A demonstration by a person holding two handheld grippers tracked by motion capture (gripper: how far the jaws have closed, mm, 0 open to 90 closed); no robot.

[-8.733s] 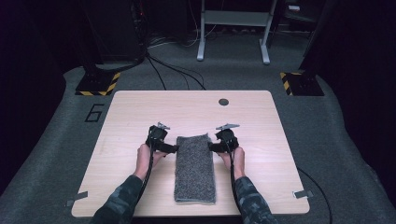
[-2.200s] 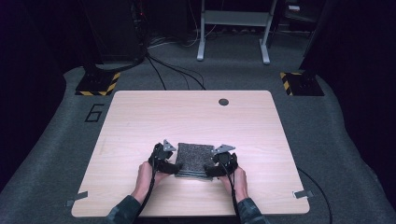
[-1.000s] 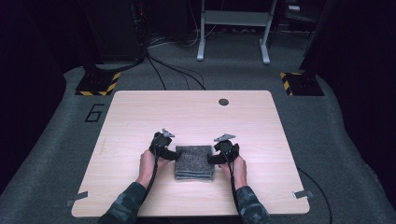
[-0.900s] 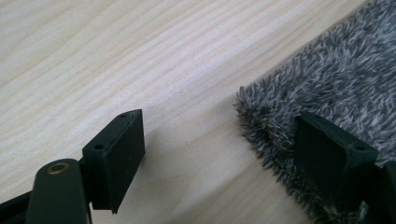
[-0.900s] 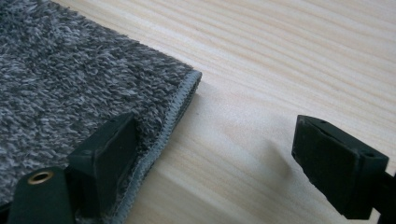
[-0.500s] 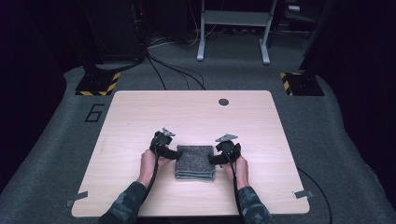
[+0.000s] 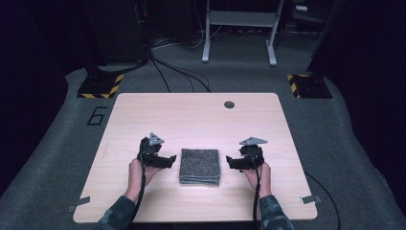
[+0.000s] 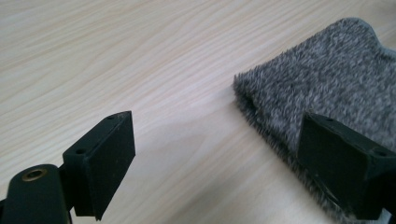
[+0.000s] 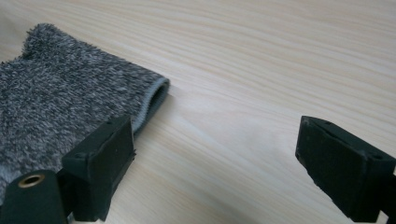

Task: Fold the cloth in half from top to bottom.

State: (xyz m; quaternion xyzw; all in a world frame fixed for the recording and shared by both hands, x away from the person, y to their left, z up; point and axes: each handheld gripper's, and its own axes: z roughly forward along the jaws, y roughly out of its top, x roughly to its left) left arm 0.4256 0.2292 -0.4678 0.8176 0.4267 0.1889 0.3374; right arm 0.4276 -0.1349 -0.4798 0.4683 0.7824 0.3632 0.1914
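Observation:
A grey fuzzy cloth [image 7: 200, 166] lies folded into a small stack on the wooden table [image 7: 196, 120], near the front middle. My left gripper [image 7: 166, 162] rests just left of the cloth, open, with nothing between its jaws. My right gripper [image 7: 231, 163] sits just right of it, also open and empty. In the left gripper view the cloth's folded edge [image 8: 299, 98] lies by the right jaw, and the left gripper [image 8: 224, 163] stands wide apart over bare wood. In the right gripper view the cloth [image 9: 60, 102] lies behind the left jaw of the right gripper [image 9: 219, 168].
A small dark round grommet [image 7: 229, 104] sits in the table near its far edge. Cables [image 7: 177, 72], a metal stand [image 7: 239, 28] and yellow-black striped floor pads [image 7: 100, 85] lie on the carpet beyond the table. A forearm comes in from the bottom behind each gripper.
The long cloth has been folded into a small stack. In the last second both grippers let go of it and drew apart, left one leftward, right one rightward.

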